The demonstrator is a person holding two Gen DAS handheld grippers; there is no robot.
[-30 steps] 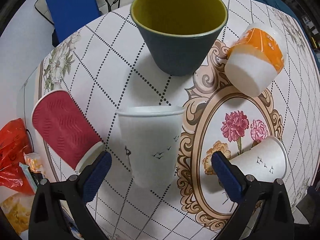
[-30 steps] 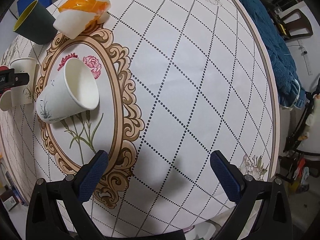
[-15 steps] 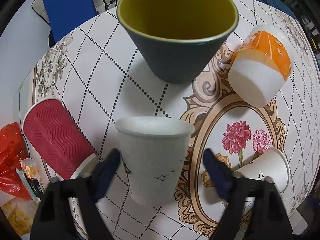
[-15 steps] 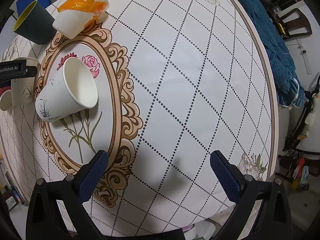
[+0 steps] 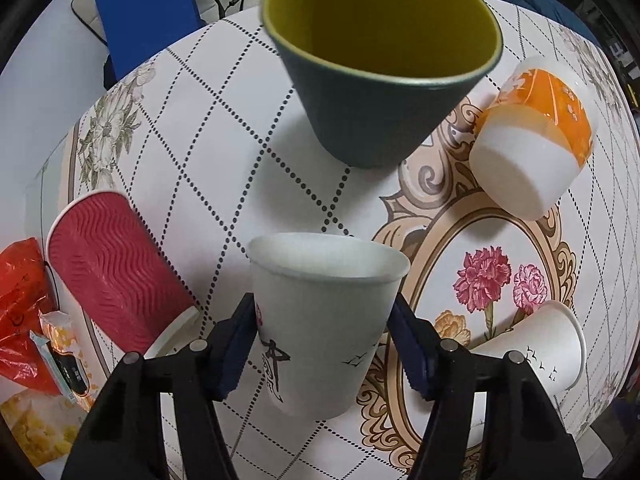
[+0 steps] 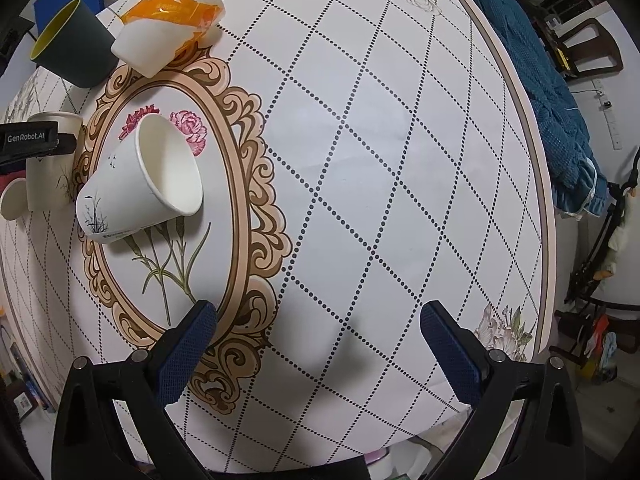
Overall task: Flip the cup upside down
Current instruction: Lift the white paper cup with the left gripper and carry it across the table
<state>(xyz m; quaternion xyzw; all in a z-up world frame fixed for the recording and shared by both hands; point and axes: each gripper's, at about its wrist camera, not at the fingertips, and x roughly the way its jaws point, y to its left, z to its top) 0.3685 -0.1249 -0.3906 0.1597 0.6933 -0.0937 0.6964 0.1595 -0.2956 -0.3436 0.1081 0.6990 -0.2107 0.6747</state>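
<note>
The left claw [image 5: 322, 344] held the upright white paper cup with black ink drawings [image 5: 320, 320], its 2 blue textured pads [image 5: 236, 350] pressed against the cup's smooth tapered sides, rim up. The cup stood on the round surface covered in a white glossy cloth with a dotted diamond grid and an ornate oval flower frame [image 5: 224, 152]. Ahead of that claw stood a dark grey conical cup with an olive-yellow inside [image 5: 380, 64], upright. To the claw's left lay a red paper cup with a wavy ribbed wall [image 5: 112, 272], on its side, just beside the left pad. Ahead and to the right lay a white and orange cup [image 5: 532, 140], tipped over. To the right lay a second white paper cup printed with small birds [image 5: 536, 354], on its side, partly hidden behind the right finger.

The right claw [image 6: 318, 354] gaped wide with nothing between its pads, above the bare cloth; the second white cup [image 6: 140, 180] lay ahead and to its left.

In all, 5 cups: 2 upright, 3 lying down.
</note>
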